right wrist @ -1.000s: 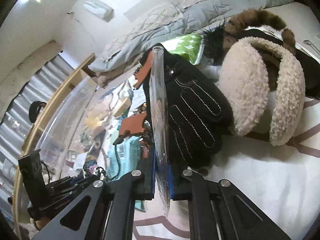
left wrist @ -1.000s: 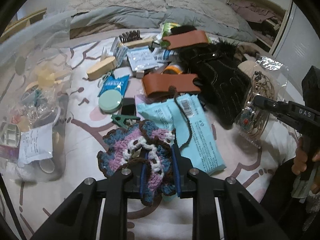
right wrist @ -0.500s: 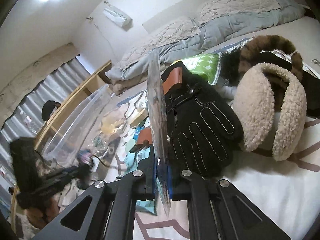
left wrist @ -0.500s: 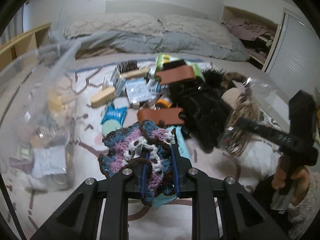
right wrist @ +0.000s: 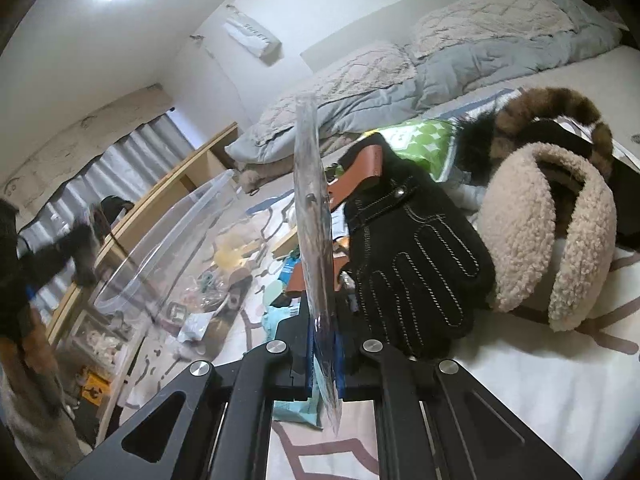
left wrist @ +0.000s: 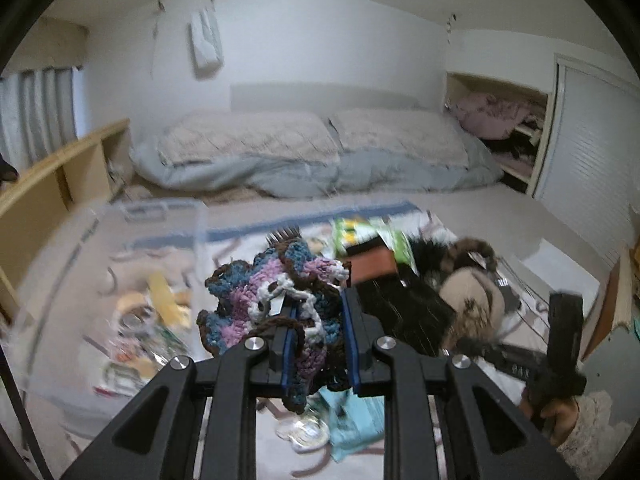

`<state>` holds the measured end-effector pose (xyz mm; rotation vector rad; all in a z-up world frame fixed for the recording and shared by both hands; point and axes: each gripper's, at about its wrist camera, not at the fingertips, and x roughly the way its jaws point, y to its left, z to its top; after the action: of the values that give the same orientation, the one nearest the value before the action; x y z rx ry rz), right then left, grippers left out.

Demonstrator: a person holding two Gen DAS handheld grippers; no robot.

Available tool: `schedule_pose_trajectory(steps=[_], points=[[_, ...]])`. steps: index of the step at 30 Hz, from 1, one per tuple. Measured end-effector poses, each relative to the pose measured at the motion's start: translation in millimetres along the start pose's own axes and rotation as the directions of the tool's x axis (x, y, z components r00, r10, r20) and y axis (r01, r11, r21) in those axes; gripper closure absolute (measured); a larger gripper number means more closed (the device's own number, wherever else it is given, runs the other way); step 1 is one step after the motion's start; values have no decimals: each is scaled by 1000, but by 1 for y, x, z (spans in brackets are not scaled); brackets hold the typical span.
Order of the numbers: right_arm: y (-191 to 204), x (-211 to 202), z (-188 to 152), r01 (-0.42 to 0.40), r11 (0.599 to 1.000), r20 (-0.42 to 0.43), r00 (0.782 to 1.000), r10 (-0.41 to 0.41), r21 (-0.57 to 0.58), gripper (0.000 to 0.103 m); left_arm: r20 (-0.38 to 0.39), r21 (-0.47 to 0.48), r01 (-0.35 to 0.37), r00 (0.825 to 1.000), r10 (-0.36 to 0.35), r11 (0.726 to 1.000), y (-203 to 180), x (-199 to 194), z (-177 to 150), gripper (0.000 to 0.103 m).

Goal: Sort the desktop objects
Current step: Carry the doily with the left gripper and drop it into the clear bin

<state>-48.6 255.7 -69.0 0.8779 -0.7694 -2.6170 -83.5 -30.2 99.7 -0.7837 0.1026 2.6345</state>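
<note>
Left gripper (left wrist: 318, 322): your jaws are clamped on the crocheted piece (left wrist: 276, 300), lifted clear of the bed, centre of the left wrist frame.
Right gripper (right wrist: 323, 354): your jaws are pinched tight on the clear plastic packet (right wrist: 314, 232), which stands edge-on up the middle of the right wrist frame.
Clear bin (right wrist: 160, 248): left of centre, small items inside.
Black glove (right wrist: 416, 264): right of the packet, touching the beige earmuffs (right wrist: 544, 232).
Pile: blurred behind the crochet, on the patterned sheet (right wrist: 520, 384).

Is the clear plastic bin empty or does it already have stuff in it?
Not empty: small items lie inside the clear bin, visible through its wall; what they are is too blurred to tell.
</note>
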Motion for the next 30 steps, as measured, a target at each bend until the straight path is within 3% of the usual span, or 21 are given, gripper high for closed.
schedule_pose_trajectory(steps=[5,12,18,21,30], points=[[8,1,-2,-2,999,-6,1000,2,-38,94,70,-11,-61,996,62,998,18,-23,24,82],[7,2,-2,-14,999,-13,1000,13,-34,94,155,-49,-174,972,179,984,49,-46,53,82],[13,-3,0,-33,999,-9,999,32,-40,94,174,-62,-272,945,278,960,64,-50,60,82],[31,-15,11,-61,993,39,997,65,-104,94,165,-67,-309,934,316,949,73,-45,58,82],[83,-23,43,-166,967,61,982,181,-191,94,148,-96,-334,927,346,938,92,-37,51,82]])
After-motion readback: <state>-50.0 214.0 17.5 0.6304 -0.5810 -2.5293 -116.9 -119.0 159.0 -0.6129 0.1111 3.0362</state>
